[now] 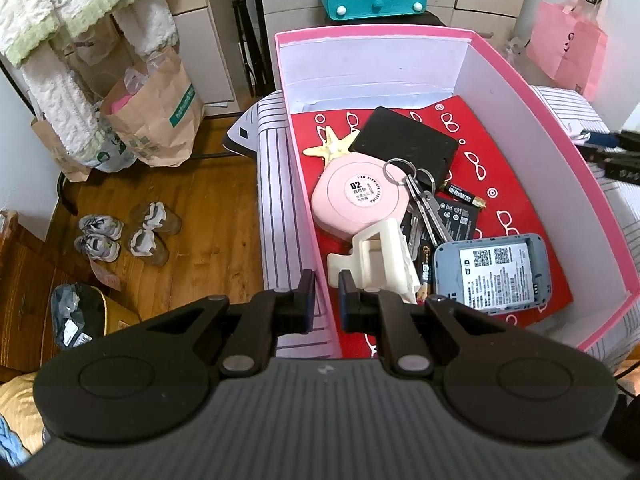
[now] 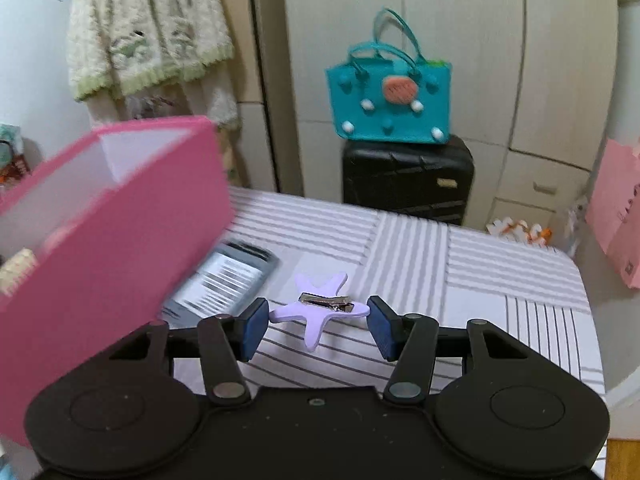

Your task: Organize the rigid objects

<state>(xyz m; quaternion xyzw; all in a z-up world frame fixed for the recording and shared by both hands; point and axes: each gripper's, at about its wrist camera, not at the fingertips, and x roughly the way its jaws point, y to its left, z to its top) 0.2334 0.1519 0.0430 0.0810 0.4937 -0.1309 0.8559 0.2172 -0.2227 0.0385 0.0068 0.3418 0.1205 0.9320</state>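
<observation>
The left gripper (image 1: 326, 294) pinches the near wall of the pink cardboard box (image 1: 560, 128), tilting it. The right gripper (image 2: 318, 328) stands half open around, not touching, a lilac star-shaped hair clip (image 2: 320, 312) lying clasp-up on the striped cloth (image 2: 500, 280).

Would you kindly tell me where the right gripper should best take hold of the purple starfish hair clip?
Probably across the two side arms of the purple starfish hair clip, coming from above. It lies flat, metal clasp up, on the striped cloth, and the open right gripper already brackets those arms.
</observation>
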